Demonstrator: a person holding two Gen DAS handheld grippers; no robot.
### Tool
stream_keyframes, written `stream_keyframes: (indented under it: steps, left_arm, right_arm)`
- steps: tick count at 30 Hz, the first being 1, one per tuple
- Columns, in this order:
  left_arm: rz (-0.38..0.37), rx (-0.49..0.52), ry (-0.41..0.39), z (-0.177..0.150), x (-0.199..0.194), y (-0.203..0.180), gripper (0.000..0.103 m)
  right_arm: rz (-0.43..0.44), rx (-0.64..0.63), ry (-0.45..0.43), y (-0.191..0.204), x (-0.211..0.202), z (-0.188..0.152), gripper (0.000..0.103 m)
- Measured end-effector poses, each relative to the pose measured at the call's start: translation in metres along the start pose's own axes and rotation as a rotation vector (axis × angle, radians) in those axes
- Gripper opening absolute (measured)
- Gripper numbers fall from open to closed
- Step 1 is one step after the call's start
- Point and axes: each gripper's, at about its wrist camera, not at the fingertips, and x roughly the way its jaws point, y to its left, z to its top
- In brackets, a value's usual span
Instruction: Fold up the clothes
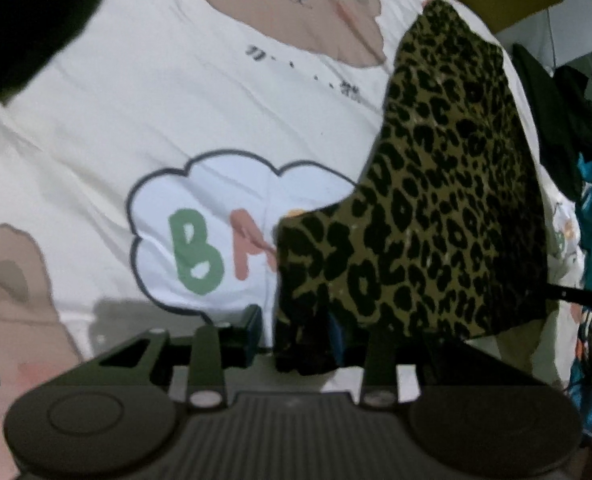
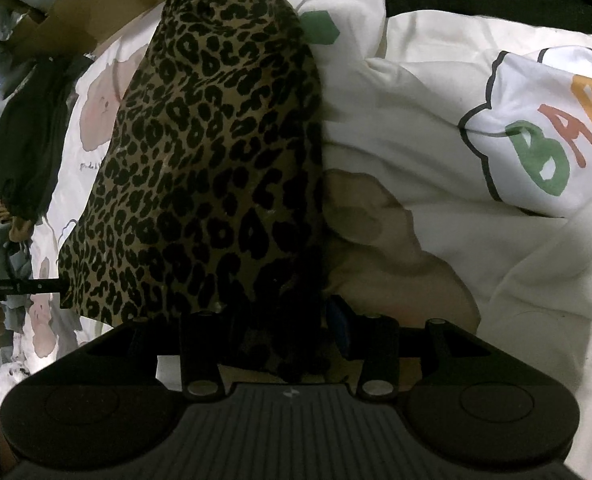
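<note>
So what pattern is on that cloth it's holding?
Leopard print, black spots on tan-olive. The cloth shows best in the right wrist view.

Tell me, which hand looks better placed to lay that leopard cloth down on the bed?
Probably the right. The right tool has the leopard cloth bunched between its fingers. The left tool has only an edge of the cloth between fingers that look partly open, so its hold seems weaker.

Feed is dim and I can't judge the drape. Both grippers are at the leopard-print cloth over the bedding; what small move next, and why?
Probably lower both hands together and lay it flat. The leopard-print cloth hangs bunched from the left gripper and the right gripper, above the white bear-print duvet. Its far end looks draped on the duvet, with no flat fold visible. The left pads' contact is unclear, so check that grip first.
</note>
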Motion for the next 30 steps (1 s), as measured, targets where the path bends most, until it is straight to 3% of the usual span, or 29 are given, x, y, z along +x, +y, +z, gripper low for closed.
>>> stream_keyframes:
  steps: [5,13,18,25,30]
  left_arm:
    - [-0.035,0.01,0.046,0.01,0.012,0.003,0.037]
    - [-0.116,-0.022,0.055,0.014,0.014,0.009,0.037]
    - [-0.143,-0.081,0.043,0.016,0.012,0.016,0.03]
    - [-0.148,-0.08,0.045,0.02,0.015,0.015,0.03]
    - [-0.153,-0.066,0.059,0.017,0.016,0.016,0.03]
  right_arm:
    - [0.008,0.015,-0.004,-0.004,0.003,0.002,0.05]
    - [0.053,0.061,-0.002,-0.015,0.008,0.007,0.05]
    - [0.116,0.074,0.009,-0.017,0.004,0.011,0.04]
    - [0.06,0.063,0.002,-0.021,0.005,0.019,0.044]
    - [0.081,0.074,0.01,-0.025,0.009,0.017,0.049]
